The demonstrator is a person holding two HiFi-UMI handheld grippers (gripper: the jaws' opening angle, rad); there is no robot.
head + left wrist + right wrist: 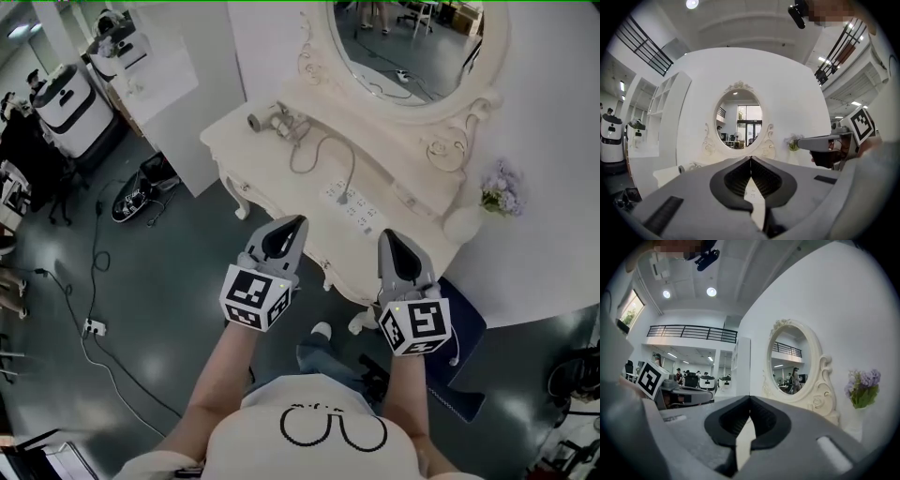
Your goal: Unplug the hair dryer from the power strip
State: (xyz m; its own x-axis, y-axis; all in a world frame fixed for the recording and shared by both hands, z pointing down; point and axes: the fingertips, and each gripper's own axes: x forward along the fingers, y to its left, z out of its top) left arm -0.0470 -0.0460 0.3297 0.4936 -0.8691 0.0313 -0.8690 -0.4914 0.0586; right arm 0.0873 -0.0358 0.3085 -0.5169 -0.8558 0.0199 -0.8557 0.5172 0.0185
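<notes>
- Grey polished floor [169, 309] surrounds a cream-white carved dressing table [246, 150], which stands against a white wall below an oval mirror in an ornate frame [412, 47].
- Only the head view shows the task's things. The grey-and-white hair dryer [275, 119] lies on the table's left end. Its grey cord [328, 155] loops across the top to the white power strip [356, 208], which lies near the front edge.
- The same view shows the left gripper [298, 221] and the right gripper [385, 234] held side by side in front of the table. Both are apart from the dryer and the strip.
- The left gripper view looks straight at the mirror. Its jaws are clenched tip to tip with nothing between them, and the right gripper shows at the picture's right edge.
- The right gripper view also shows its jaws pressed together and empty. It alone gives a side look at the purple flowers in a white vase [862, 387] beside the mirror.
- Black floor cables [94, 281] and white machines [70, 98] show at the left of the head view.
</notes>
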